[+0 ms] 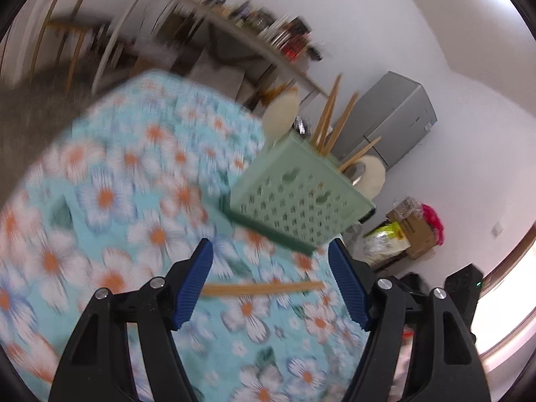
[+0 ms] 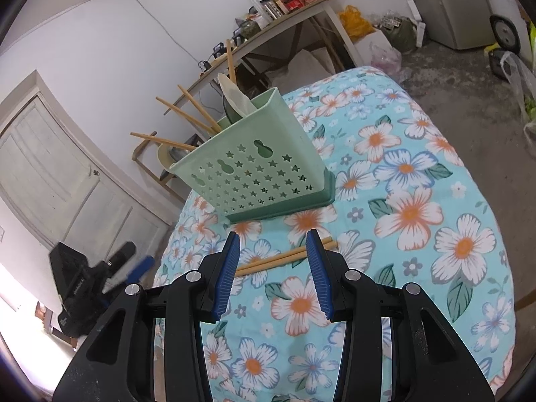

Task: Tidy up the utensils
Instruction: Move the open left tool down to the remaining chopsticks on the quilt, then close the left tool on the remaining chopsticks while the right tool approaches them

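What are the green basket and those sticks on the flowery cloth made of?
The green utensil basket looks like moulded plastic: smooth, slightly shiny walls with star-shaped holes punched through them. The pair of chopsticks lying on the tablecloth looks like bamboo or light wood: pale tan and matte. Which of the two, the pictures can't settle.

You see a pale-green plastic utensil basket [image 2: 254, 171] (star-shaped holes) on a turquoise cloth [image 2: 418, 207] with white-and-orange flowers.
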The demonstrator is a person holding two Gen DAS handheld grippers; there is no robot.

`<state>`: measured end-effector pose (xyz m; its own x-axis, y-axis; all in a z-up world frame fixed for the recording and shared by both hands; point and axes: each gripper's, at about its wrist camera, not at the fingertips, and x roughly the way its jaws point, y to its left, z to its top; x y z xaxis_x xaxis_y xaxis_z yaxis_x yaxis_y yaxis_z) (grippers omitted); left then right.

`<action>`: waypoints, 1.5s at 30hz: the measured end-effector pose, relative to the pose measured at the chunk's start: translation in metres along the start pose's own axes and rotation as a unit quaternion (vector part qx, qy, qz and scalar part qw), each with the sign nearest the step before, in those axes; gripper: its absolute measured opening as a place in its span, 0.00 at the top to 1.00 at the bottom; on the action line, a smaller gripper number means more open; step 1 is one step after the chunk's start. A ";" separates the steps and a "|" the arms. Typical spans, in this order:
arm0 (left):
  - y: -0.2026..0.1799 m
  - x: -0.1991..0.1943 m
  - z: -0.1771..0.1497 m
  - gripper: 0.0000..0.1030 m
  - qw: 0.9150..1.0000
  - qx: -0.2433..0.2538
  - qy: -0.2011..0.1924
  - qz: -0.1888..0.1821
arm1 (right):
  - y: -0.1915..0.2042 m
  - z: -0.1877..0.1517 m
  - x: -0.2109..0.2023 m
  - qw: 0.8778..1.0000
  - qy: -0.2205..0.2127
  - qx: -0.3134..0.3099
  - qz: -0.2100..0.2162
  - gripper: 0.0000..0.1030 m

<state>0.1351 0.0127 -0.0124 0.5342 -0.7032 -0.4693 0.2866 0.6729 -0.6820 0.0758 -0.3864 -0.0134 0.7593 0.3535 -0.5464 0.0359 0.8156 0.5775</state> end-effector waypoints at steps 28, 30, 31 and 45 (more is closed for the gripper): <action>0.082 0.056 -0.038 0.81 0.939 -0.335 0.077 -0.023 | -0.032 -0.002 -0.002 0.999 0.000 0.041 0.016 0.60; 0.084 0.057 -0.038 0.84 0.939 -0.335 0.076 -0.019 | -0.033 -0.003 -0.002 0.999 0.000 0.043 0.016 0.60; 0.083 0.058 -0.039 0.86 0.939 -0.334 0.075 -0.017 | -0.034 -0.003 -0.002 0.999 0.000 0.043 0.016 0.60; 0.082 0.048 -0.047 0.90 0.942 -0.326 0.083 -0.011 | -0.035 -0.002 -0.006 0.999 -0.005 0.043 0.015 0.60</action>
<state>0.1472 0.0231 -0.1174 0.3871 -0.7773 -0.4960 -0.2825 0.4121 -0.8662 0.0689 -0.4155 -0.0317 0.7667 0.3729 -0.5226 0.0679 0.7624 0.6436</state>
